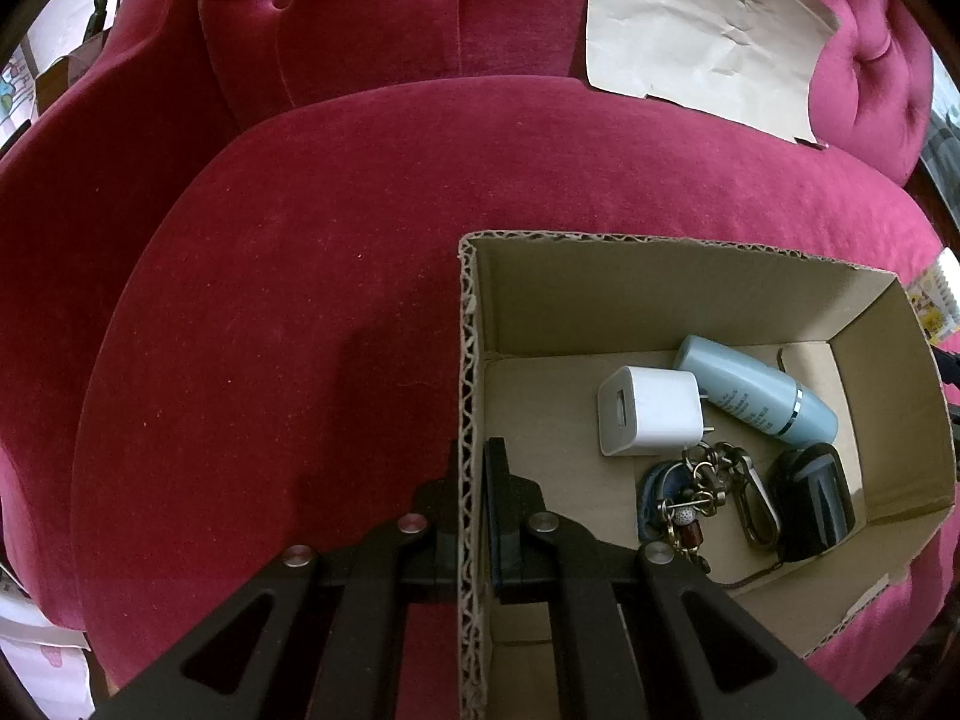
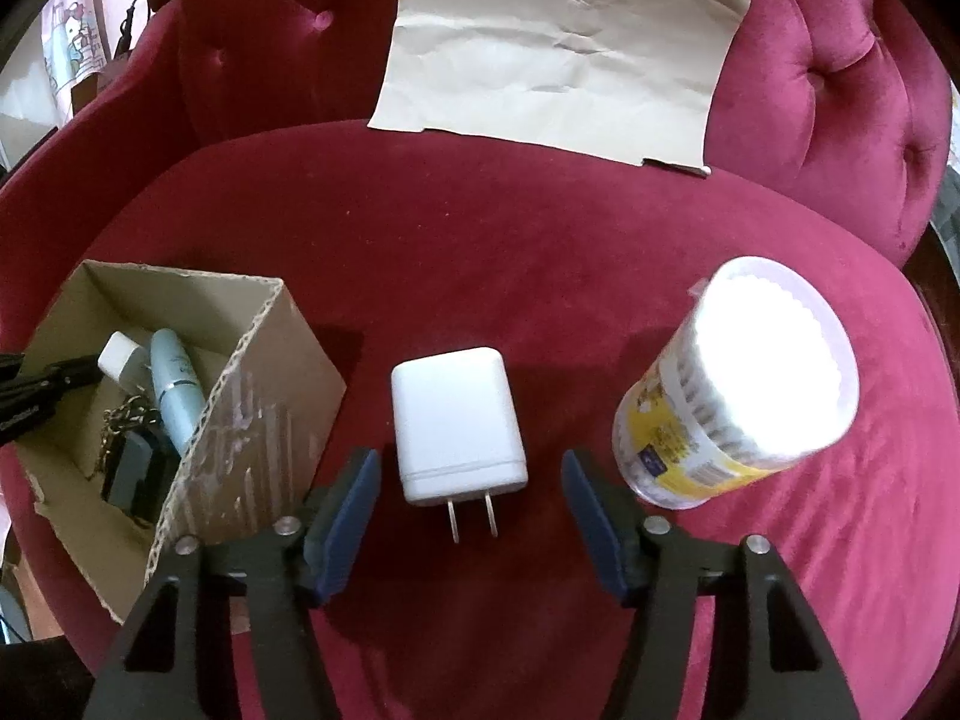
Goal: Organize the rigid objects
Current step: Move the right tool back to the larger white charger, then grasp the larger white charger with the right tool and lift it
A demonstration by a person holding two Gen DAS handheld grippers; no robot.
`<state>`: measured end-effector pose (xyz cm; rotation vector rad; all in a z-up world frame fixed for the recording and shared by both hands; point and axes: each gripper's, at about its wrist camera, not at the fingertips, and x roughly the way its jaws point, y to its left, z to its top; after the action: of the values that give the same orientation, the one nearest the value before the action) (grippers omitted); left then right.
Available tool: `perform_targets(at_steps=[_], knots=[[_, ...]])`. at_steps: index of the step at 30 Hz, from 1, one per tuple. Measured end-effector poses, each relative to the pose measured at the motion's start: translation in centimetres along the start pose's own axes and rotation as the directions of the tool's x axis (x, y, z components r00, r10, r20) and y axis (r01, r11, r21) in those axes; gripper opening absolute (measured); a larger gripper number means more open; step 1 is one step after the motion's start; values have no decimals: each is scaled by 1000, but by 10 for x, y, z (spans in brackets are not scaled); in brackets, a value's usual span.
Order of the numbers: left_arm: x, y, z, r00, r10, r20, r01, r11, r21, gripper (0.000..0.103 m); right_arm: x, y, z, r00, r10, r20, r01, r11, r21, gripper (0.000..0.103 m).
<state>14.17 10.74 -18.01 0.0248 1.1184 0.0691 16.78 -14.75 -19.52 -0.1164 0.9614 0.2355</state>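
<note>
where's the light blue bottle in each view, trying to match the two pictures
Left wrist view: the light blue bottle lies lower right, inside the cardboard box, right of a small white charger.
Right wrist view: the same bottle shows at the left edge, lying in the box.
Shared landmark: the cardboard box, with the crumpled paper sheet on the sofa back behind it.

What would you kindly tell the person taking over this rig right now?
Left gripper is shut on the cardboard box wall, steadying it. Right gripper is open and empty, fingers either side of the white charger lying on the red cushion.
Done: small white adapter, blue tube, keychain and black item lie in the box.
Left: the white charger and the cotton swab tub, both outside the box.
</note>
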Motion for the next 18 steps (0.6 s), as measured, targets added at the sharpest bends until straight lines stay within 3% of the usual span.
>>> perform_targets(at_steps=[6,10,18], knots=[[0,-1,0,1000,0,-1,0,1000,0,4,10,1,4,1000,-18,-16,18,1000,7,61],[0,-1,0,1000,1,0,-1,1000,0,4,13,3,7,1000,-12,-21,12,1000,14,47],[0,-1,0,1000,0,0,0,1000,0,4,12,5,6,999,-29,-20,30,999,17,47]])
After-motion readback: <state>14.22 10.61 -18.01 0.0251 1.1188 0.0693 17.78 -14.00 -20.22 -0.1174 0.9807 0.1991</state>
